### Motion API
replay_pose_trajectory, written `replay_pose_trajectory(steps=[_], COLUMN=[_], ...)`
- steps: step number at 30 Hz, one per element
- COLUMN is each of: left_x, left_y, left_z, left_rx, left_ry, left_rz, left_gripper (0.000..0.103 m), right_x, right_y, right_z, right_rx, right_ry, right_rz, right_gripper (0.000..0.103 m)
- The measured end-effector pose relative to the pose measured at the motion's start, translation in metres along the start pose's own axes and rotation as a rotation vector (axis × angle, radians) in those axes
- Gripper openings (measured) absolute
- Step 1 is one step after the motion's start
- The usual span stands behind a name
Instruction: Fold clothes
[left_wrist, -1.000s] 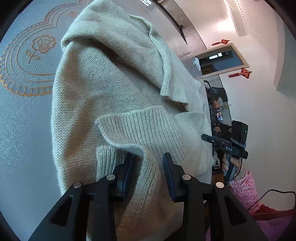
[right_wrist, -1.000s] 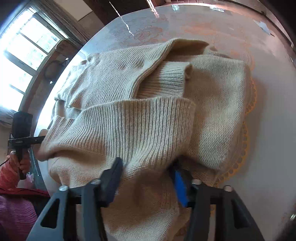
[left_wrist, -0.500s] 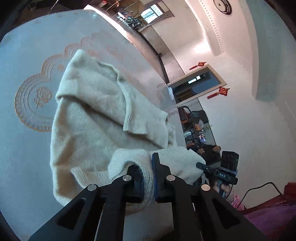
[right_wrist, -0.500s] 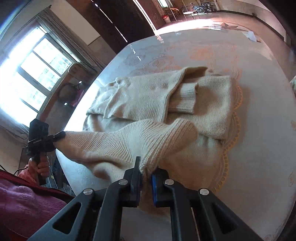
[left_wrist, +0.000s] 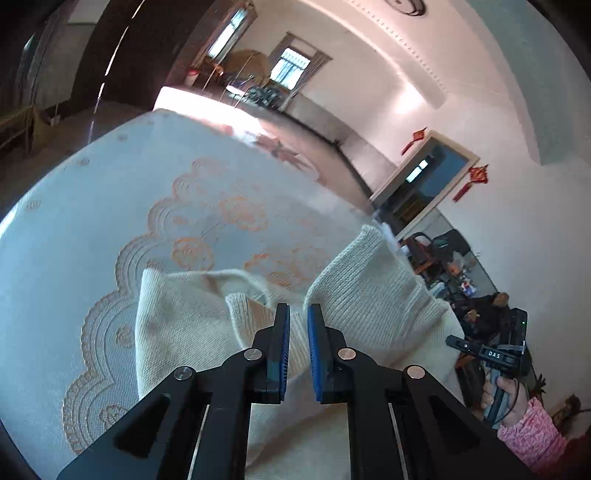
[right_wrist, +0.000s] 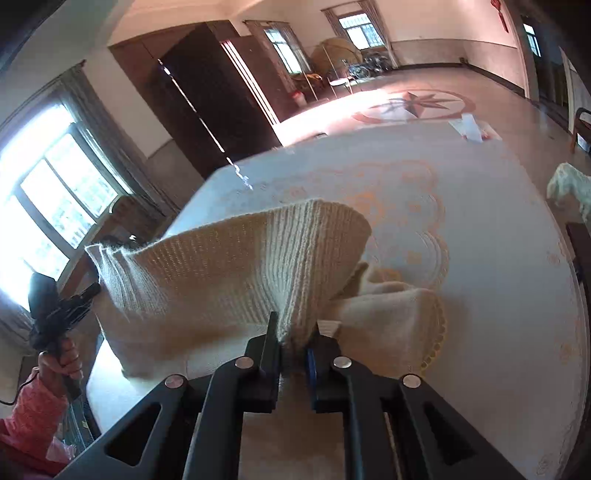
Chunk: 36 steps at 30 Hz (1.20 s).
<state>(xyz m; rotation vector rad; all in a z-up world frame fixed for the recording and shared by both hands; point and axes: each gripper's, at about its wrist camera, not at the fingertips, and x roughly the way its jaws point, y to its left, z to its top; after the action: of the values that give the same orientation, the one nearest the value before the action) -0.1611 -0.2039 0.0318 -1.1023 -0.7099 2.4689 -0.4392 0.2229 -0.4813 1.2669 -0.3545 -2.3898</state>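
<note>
Above the pale tabletop (left_wrist: 74, 240) with orange lace patterns, both grippers hold up a cream knitted sweater (left_wrist: 362, 295).
Left gripper (left_wrist: 298, 325) jaws sit nearly closed, pinching the knit hem. Right gripper (right_wrist: 293, 334) jaws squeeze the ribbed hem. The rest of the sweater lies bunched on the tabletop below.

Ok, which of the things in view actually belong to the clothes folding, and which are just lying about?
Part of the job:
- cream sweater, lifted by its ribbed hem
- left gripper and right gripper, both shut on it
- table

Just lying about:
- small white item at the table's far edge
- pale cloth off to the side
- red ornaments by the doorway
</note>
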Motion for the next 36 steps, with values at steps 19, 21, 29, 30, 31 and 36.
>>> replay_pose_trajectory(steps=[19,21,29,30,31,36], left_x=[0.032,0.021,-0.002,-0.004,-0.005,0.006], left_y=[0.024,0.021,0.027,0.024,0.021,0.003], left_z=[-0.048,-0.051,-0.077,-0.075,-0.074,-0.033], left_rx=[-0.048,-0.052,0.070,0.077,0.084,0.086], left_ry=[0.227,0.189,0.246,0.235,0.224,0.074], left_rz=[0.006,-0.013,0.144,0.137,0.130,0.089], left_gripper=[0.041,0.039,0.036,0.036,0.036,0.039], right_x=[0.013,0.024,0.032,0.031,0.029,0.016], right_y=[-0.003,0.008,0.026,0.023,0.021,0.031], right_z=[-0.041,-0.053,-0.104,-0.103,-0.102,-0.085], right_rx=[0.088,0.058,-0.129,-0.107,-0.086,-0.095], right_ry=[-0.016,0.038,0.177,0.185,0.189,0.116], right_rz=[-0.100,-0.061,-0.082,-0.080,-0.080,-0.091], right_gripper=[0.028,0.029,0.029,0.029,0.029,0.029])
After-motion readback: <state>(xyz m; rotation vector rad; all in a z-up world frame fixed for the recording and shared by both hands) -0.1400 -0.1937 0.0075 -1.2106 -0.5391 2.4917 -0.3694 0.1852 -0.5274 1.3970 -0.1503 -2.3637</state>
